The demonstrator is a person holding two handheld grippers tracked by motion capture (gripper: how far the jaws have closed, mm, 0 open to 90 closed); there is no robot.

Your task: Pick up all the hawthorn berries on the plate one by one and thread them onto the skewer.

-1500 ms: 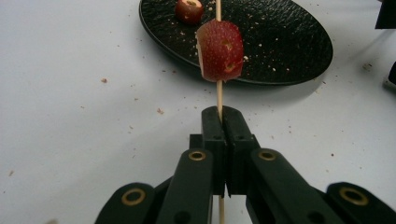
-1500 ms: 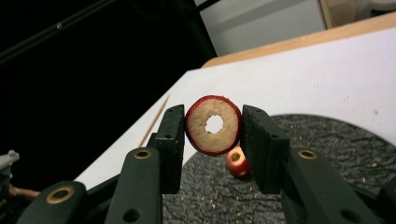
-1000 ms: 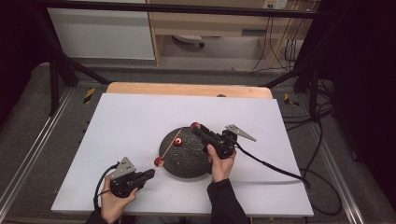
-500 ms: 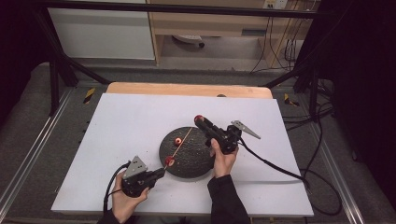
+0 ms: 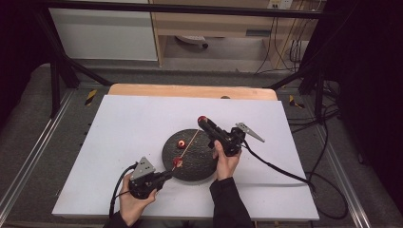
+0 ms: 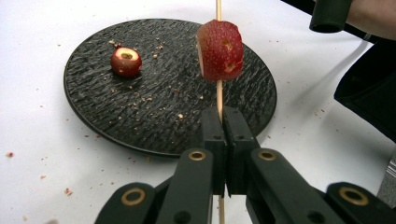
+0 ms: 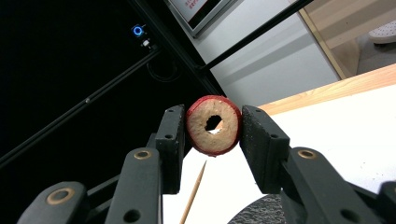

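Note:
My left gripper (image 6: 224,122) is shut on a thin wooden skewer (image 6: 219,95) that carries one red fruit piece (image 6: 220,49); in the high view the left gripper (image 5: 167,174) sits at the plate's near-left edge, with the skewer (image 5: 189,145) slanting up across the plate. A black round plate (image 5: 202,164) lies mid-table with a loose red fruit piece (image 5: 181,143), also seen as the cored fruit piece (image 6: 126,61). My right gripper (image 7: 214,128) is shut on a cored red fruit slice (image 7: 213,125), held above the plate's far edge (image 5: 203,119). The skewer's pointed tip (image 7: 195,190) shows below the slice.
The white tabletop (image 5: 128,128) spreads around the plate, with a wooden strip (image 5: 190,91) along its far edge. Crumbs dot the plate and the table near it. Cables (image 5: 280,168) trail off to the right. A dark frame and shelving stand behind.
My left gripper has moved right toward the plate with the skewer, and the skewer now slants up toward the right gripper. The right gripper has shifted slightly right.

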